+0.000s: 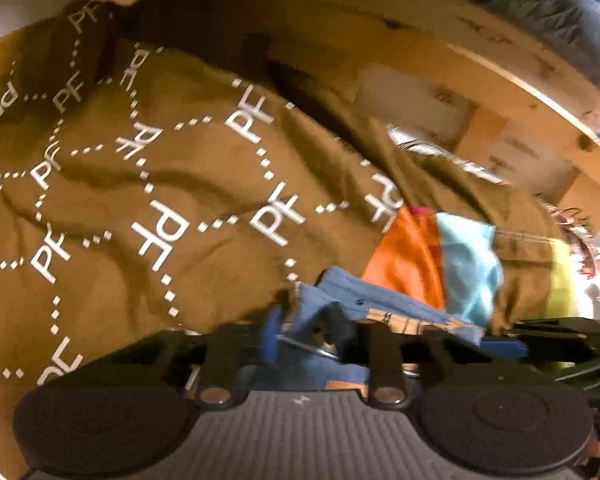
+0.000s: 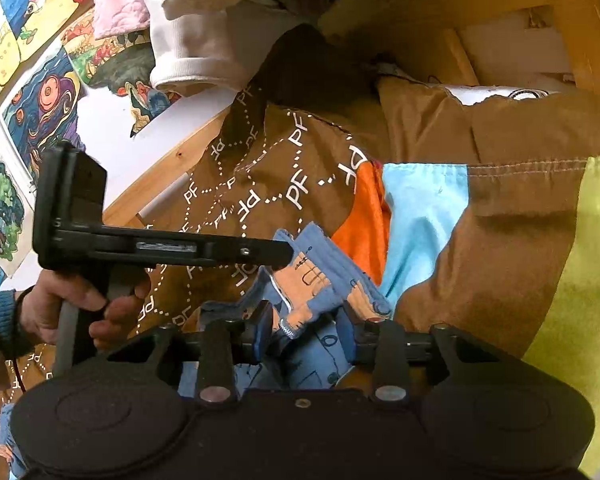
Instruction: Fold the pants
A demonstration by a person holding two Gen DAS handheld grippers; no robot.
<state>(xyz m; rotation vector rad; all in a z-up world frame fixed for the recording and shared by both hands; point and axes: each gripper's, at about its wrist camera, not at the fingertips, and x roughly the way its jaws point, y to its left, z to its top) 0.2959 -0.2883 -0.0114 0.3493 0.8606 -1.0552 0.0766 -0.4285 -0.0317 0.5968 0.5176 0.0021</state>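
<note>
Pants (image 2: pixel 300 280): soft matt blue cloth, printed, metal zipper teeth showing. Brown blanket (image 1: pixel 160 184): matt, slightly fuzzy cloth with white lettering; orange patch (image 2: pixel 362 216) has a satin sheen, light-blue patch (image 2: pixel 424 216) flat cotton look. Bed frame (image 1: pixel 520 80): bare light wood, knots visible. Left gripper (image 1: pixel 312 332) and right gripper (image 2: pixel 306 328): matt black plastic, shiny metal pins. Wall pictures (image 2: pixel 40 80): paper.

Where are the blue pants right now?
In the right wrist view the blue pants sit bunched low at centre between the right gripper fingers, on the brown PF-print blanket, beside its orange patch; the left gripper reaches them from the left.
</note>
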